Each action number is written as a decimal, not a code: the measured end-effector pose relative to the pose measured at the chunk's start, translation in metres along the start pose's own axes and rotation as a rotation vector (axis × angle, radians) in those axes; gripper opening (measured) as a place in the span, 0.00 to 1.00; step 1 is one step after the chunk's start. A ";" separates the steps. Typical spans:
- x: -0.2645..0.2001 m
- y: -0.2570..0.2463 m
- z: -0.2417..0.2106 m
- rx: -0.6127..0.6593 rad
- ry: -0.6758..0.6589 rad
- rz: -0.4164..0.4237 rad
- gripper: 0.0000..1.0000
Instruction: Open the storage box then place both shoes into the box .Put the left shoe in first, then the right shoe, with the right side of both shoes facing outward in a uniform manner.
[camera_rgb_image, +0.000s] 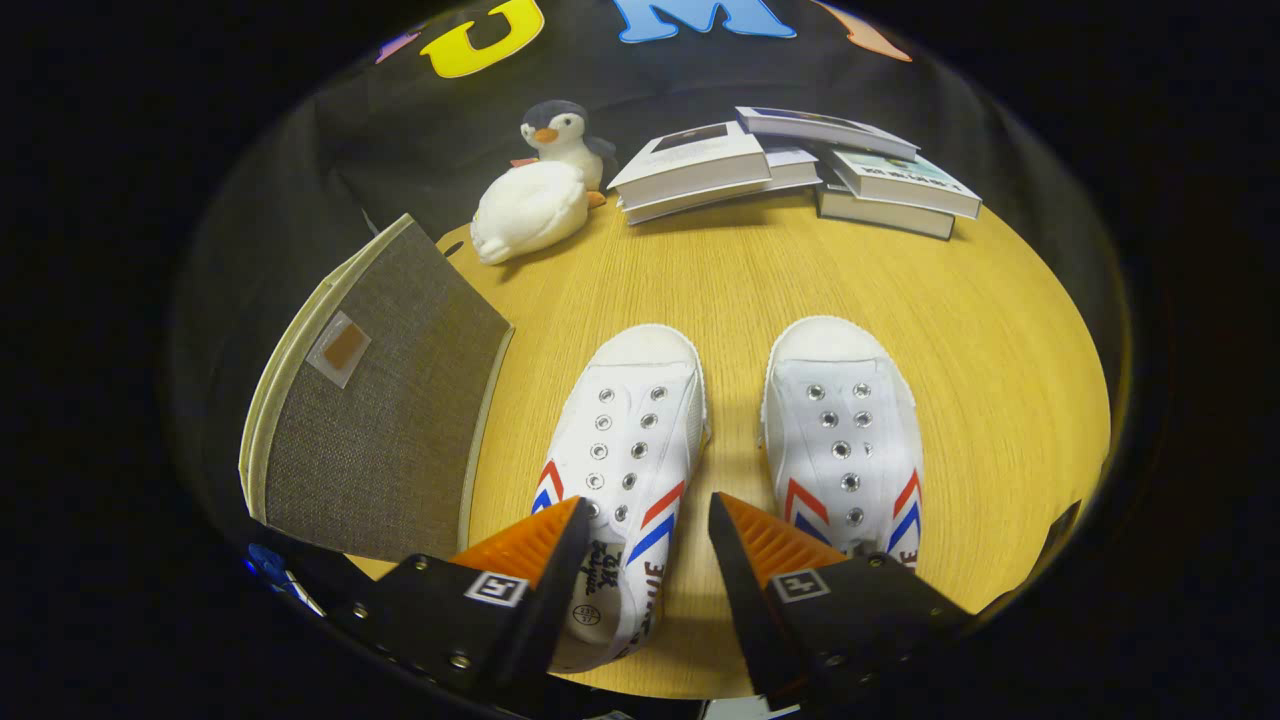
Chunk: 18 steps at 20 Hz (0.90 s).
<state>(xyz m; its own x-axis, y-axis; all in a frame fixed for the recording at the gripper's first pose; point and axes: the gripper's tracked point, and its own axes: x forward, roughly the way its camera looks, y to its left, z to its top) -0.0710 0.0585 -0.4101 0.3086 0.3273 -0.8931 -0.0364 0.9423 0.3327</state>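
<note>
Currently the tool hangs released over the left shoe's heel; insole writing unreadable; storage box at nine o'clock.

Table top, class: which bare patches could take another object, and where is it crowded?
Bare wood on the table lies between the shoes' toes and the books, and beside the right shoe. Crowded: the open gripper straddles the left shoe, close to the storage box.
</note>
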 end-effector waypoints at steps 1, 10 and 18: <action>0.000 -0.001 -0.005 0.013 0.015 -0.003 0.65; 0.000 -0.003 -0.007 0.103 0.041 -0.007 0.04; -0.027 0.022 0.017 0.186 0.010 0.037 0.03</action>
<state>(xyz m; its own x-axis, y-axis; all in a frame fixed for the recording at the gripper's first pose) -0.0637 0.0689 -0.3736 0.3005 0.3631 -0.8820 0.1290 0.9007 0.4148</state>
